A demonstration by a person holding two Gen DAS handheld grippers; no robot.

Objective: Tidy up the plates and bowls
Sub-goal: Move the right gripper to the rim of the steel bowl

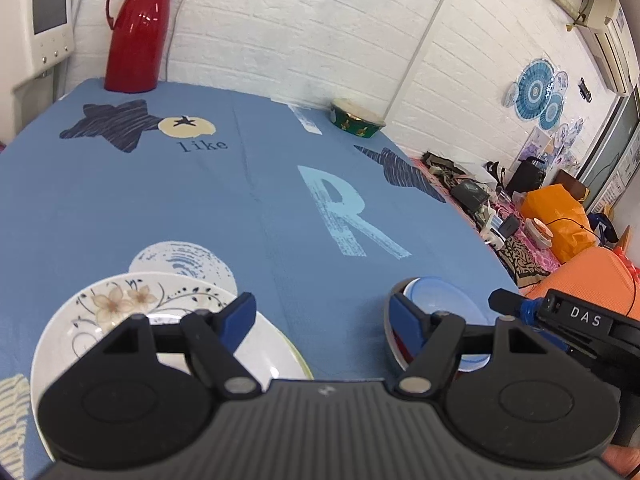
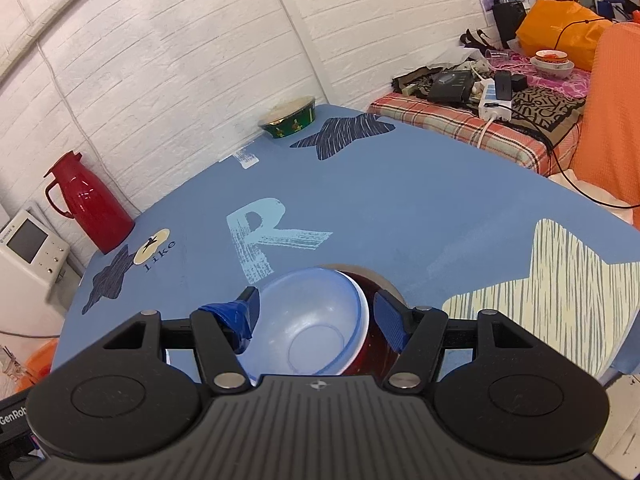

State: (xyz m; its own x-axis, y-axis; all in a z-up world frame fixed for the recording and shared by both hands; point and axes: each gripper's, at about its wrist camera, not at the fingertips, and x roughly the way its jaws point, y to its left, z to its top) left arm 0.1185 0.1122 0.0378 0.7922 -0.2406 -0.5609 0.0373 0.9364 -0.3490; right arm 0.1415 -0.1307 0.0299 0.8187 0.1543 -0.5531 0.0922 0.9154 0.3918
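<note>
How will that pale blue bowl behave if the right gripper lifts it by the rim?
The blue bowl looks like thin translucent plastic, so probably light and a bit flexible at the rim. Its surface looks smooth and glossy, so it may slip. It sits tilted inside the dark red bowl, so it may rock or drag that bowl. The right gripper is open around it.

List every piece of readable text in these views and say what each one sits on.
"like": blue tablecloth, beside the apple print.
"R": large pale letter on the same cloth.
"DAS": label on the right gripper's body.
"GenRob", cut off by the frame: black device.
Brand on the white machine: too blurred.
Wall posters: too small.
</note>
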